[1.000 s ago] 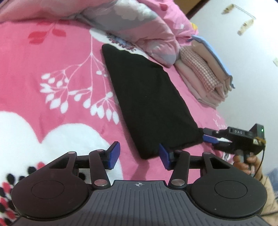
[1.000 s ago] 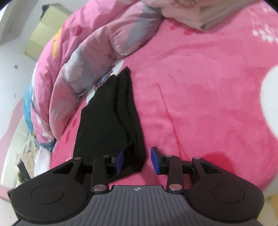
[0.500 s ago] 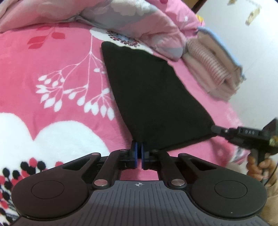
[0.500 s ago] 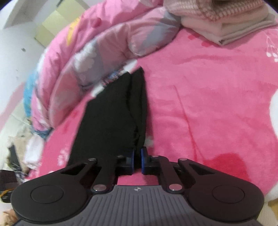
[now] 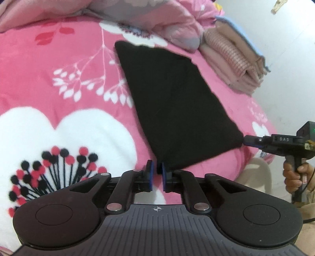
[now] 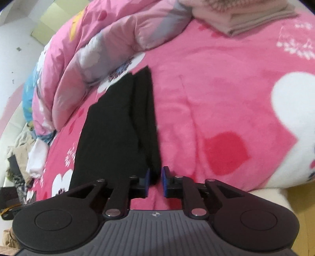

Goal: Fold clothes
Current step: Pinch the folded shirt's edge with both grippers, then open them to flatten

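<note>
Both tools closed, then opened a bit, lifting the black cloth (image 5: pixel 177 106) by its near corners. My left tool (image 5: pixel 157 178) and right tool (image 6: pixel 155 182) each pinch 1 corner loosely. I think 1 fold is left.

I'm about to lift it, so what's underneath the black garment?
The black garment lies on the pink flowered blanket. Anything else beneath it is covered and cannot be seen.

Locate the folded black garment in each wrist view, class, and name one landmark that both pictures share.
Left wrist view: the black garment lies centre, running from upper left to its near corner between the left gripper's jaws.
Right wrist view: the black garment lies left of centre, its near corner between the right gripper's jaws.
Shared landmark: the stack of folded pink clothes.
</note>
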Demonstrator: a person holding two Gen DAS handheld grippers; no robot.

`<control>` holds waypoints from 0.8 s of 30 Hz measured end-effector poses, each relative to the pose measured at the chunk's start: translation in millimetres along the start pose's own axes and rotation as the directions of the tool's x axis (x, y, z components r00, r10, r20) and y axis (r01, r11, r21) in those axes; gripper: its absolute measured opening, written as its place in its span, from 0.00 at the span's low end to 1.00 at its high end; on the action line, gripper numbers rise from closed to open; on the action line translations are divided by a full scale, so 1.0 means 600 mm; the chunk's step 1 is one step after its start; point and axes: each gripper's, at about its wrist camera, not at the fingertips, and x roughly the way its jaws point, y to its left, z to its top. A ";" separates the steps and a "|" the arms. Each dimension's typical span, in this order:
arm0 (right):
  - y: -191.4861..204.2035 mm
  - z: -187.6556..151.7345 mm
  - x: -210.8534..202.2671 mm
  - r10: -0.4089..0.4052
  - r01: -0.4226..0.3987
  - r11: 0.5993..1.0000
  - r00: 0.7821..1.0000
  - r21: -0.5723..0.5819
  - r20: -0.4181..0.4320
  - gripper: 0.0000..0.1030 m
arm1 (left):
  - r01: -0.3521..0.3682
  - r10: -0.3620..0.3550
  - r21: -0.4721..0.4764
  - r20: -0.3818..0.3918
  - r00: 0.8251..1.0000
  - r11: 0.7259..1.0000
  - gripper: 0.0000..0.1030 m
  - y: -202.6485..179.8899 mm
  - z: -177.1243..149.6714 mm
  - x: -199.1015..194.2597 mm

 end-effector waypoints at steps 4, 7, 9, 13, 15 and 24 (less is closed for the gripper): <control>0.013 0.022 -0.020 -0.015 0.020 0.998 0.996 -0.058 0.092 0.42 | -0.075 0.072 0.028 0.078 0.994 0.997 0.58 -0.003 0.017 -0.021; 0.023 0.038 -0.010 -0.036 0.045 0.996 0.992 -0.076 0.117 0.54 | -0.167 0.159 0.054 0.124 0.979 0.985 0.75 -0.015 0.038 -0.024; 0.031 0.046 0.003 -0.062 0.073 0.994 0.990 -0.086 0.126 0.61 | -0.229 0.220 0.066 0.127 0.967 0.971 0.84 -0.024 0.056 -0.015; 0.063 0.051 0.034 -0.120 0.141 0.978 0.983 -0.154 0.139 0.63 | -0.325 0.318 0.066 0.101 0.943 0.943 0.96 -0.039 0.084 0.013; 0.086 0.050 0.049 -0.132 0.162 0.964 0.981 -0.213 0.145 0.65 | -0.360 0.352 0.090 0.095 0.931 0.929 0.97 -0.046 0.091 0.030; 0.104 0.046 0.113 -0.233 0.254 0.909 0.967 -0.329 0.101 0.68 | -0.434 0.432 0.147 0.048 0.901 0.889 0.97 -0.058 0.094 0.082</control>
